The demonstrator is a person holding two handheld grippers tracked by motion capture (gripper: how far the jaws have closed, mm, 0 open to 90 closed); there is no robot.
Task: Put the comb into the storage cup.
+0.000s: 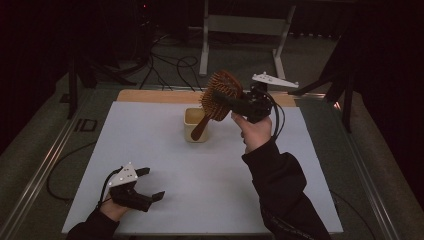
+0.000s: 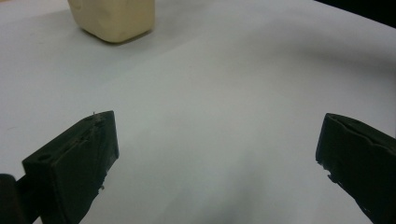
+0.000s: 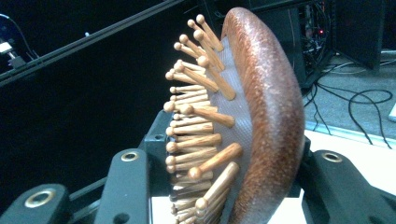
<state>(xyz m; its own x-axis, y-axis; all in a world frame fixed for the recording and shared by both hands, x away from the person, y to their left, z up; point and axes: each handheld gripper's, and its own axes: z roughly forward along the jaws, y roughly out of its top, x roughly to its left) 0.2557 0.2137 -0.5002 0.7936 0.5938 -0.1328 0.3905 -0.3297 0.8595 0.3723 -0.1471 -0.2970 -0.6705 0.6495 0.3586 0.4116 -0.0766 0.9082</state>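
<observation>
A wooden paddle hairbrush (image 1: 221,86) is held in the air over the middle of the white mat (image 1: 200,180), and my right gripper (image 1: 223,98) is shut on its head. Its handle (image 1: 200,127) slants down across the front of a cream cup (image 1: 189,120). In the right gripper view the brush (image 3: 266,116) stands upright between the jaws of my right gripper (image 3: 233,182), with its wooden pins facing left. My left gripper (image 1: 150,183) rests open near the mat's front left corner, holding nothing. In the left gripper view, my left gripper (image 2: 215,154) looks across bare mat toward the cup (image 2: 114,18).
A wooden table strip (image 1: 150,95) shows beyond the mat's far edge. A white frame (image 1: 245,25) and loose cables (image 1: 170,65) lie on the floor behind. Metal rails (image 1: 45,160) run along both sides of the table.
</observation>
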